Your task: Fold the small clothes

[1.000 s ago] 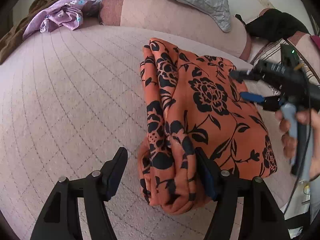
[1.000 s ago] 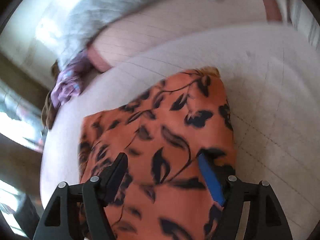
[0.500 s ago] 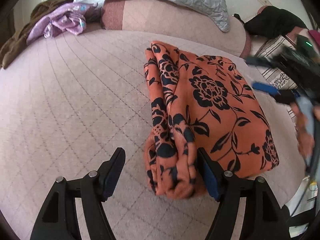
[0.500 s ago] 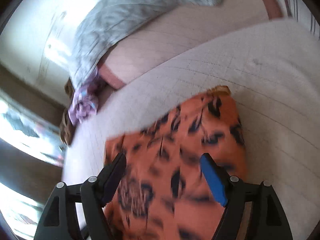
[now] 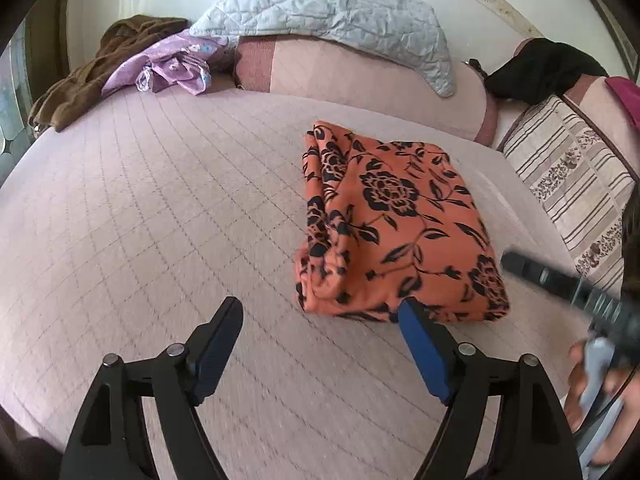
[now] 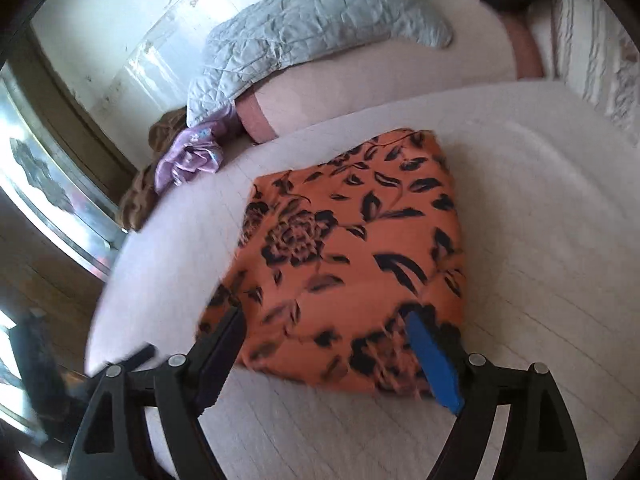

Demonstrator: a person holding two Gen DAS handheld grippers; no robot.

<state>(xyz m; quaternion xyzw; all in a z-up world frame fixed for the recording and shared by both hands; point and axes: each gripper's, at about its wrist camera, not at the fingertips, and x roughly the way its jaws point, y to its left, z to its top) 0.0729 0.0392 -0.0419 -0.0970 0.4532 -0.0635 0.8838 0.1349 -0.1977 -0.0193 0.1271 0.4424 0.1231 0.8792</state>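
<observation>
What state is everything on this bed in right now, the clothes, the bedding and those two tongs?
Orange cloth with black flowers: folded into a neat block, lying flat on the pink quilted mattress, held by nothing.
Left tongs: jaws opening, nothing between them.
Right tongs: jaws opening, hanging over the cloth's near edge, not gripping it.
Lilac shiny garment: crumpled, unfolded.
Brown garment: heaped, unfolded.
Pale blue quilted blanket: draped over the bolster.

The folded orange cloth with black flowers (image 5: 400, 220) looks soft and matt, creased along one edge. It lies on a pale pink quilted bedspread (image 5: 160, 208), matt and stitched in squares. The pale blue quilted blanket (image 5: 332, 12) seems puckered; the crumpled lilac fabric (image 5: 172, 66) is perhaps faintly shiny.
</observation>
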